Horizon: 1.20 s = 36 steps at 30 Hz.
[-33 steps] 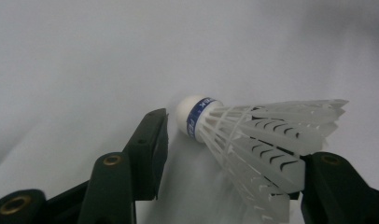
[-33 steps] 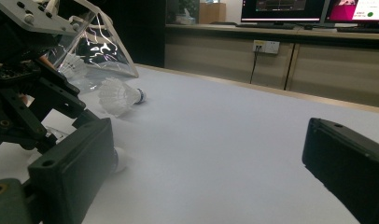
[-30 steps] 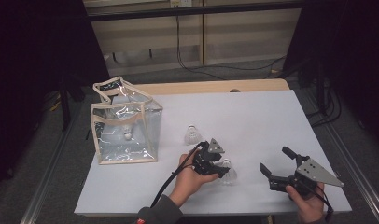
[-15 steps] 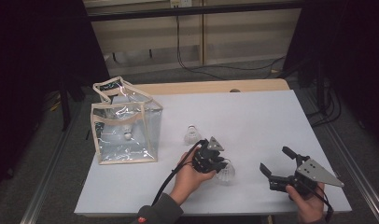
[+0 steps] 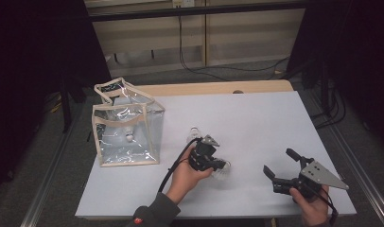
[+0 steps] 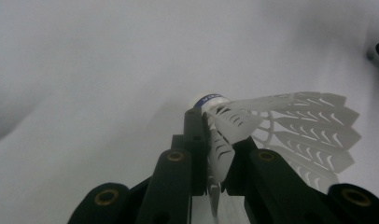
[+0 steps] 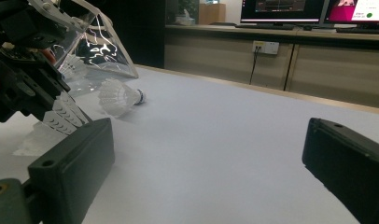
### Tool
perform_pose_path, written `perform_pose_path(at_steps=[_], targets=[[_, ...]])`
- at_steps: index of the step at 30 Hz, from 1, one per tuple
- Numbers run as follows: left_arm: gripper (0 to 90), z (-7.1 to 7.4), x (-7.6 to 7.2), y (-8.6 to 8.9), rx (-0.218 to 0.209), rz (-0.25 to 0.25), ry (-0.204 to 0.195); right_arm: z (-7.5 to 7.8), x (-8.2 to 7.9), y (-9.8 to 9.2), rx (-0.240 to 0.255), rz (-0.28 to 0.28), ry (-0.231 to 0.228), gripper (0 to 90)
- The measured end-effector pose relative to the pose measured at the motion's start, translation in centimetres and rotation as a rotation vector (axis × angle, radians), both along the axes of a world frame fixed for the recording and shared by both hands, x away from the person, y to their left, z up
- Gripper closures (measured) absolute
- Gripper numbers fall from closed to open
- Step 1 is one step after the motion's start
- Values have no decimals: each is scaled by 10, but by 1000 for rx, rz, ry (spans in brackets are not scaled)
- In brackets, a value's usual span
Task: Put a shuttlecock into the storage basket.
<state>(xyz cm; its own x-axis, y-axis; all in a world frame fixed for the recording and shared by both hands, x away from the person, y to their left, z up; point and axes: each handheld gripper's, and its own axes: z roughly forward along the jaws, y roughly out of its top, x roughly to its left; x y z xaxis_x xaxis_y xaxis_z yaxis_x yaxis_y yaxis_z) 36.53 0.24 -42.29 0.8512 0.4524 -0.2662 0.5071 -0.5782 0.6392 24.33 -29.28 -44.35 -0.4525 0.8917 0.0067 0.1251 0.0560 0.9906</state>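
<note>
Fingers (image 6: 211,154), three shuttlecocks (image 6: 271,121) (one bagged)

Three shuttlecocks (image 5: 220,171), one clear bag (image 5: 126,127)

white table (image 5: 256,118): bag (image 5: 126,135), shuttlecocks (image 5: 194,134)

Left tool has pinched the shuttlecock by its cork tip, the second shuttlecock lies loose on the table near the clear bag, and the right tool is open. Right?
Not quite. The left tool has just closed on the shuttlecock by its feather skirt, not the cork tip; the left gripper view shows the cork sticking out free. The rest holds: the second shuttlecock lies loose near the clear bag, and the right tool is open.
</note>
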Motion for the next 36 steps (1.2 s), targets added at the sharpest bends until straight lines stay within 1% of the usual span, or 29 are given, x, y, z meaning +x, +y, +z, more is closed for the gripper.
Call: perform_pose_path(at_steps=[3, 7, 9, 11, 13, 14, 16, 17, 19, 22, 25, 27, 28, 30, 32, 33, 34, 35, 36], targets=[[834, 4, 1, 3, 10, 8, 25, 0, 0, 0, 0, 0, 0, 23], [834, 10, 3, 7, 13, 8, 41, 0, 0, 0, 0, -1, 0, 23], [834, 12, 3, 9, 7, 16, 50, 0, 0, 0, 1, -1, 0, 23], [834, 15, 5, 12, 3, 15, 60, 0, 0, 0, 0, -1, 1, 23], [834, 18, 6, 14, 18, 8, 59, 0, 0, 0, -1, 0, 0, 23], [834, 19, 6, 15, 14, 13, 63, 0, 0, 0, -1, 0, 0, 22], [834, 23, 8, 18, 18, 9, 62, 0, 0, -1, -1, -1, 0, 22], [834, 25, 9, 19, 27, 2, 60, 0, 0, -1, -2, -1, 0, 22], [834, 29, 9, 22, 17, 13, 68, 1, 0, 0, -2, -1, 0, 23], [834, 32, 11, 25, 23, 9, 70, 0, 0, 0, 0, -1, -1, 23], [836, 36, 13, 28, 9, 0, 79, 1, 0, 0, 1, 0, -1, 22], [836, 39, 14, 30, 17, 7, 77, 0, 0, 0, 2, -1, 0, 23], [836, 40, 14, 31, 16, 1, 80, 0, 0, 0, 1, 1, 0, 22], [836, 42, 15, 33, 16, 5, 81, 0, 0, 0, 1, 1, 0, 22], [836, 45, 16, 35, 25, 2, 79, 0, 0, 0, 1, -1, 1, 23], [836, 47, 17, 36, 18, 5, 83, 0, 0, 0, 1, -1, 0, 23], [837, 48, 17, 36, 17, 6, 84, 1, 0, 0, 0, -2, 0, 23], [837, 50, 18, 37, 26, 9, 82, 1, 0, 0, -1, -2, -1, 23], [837, 52, 18, 38, 22, 12, 84, 1, 0, 0, 0, -1, 1, 22]])
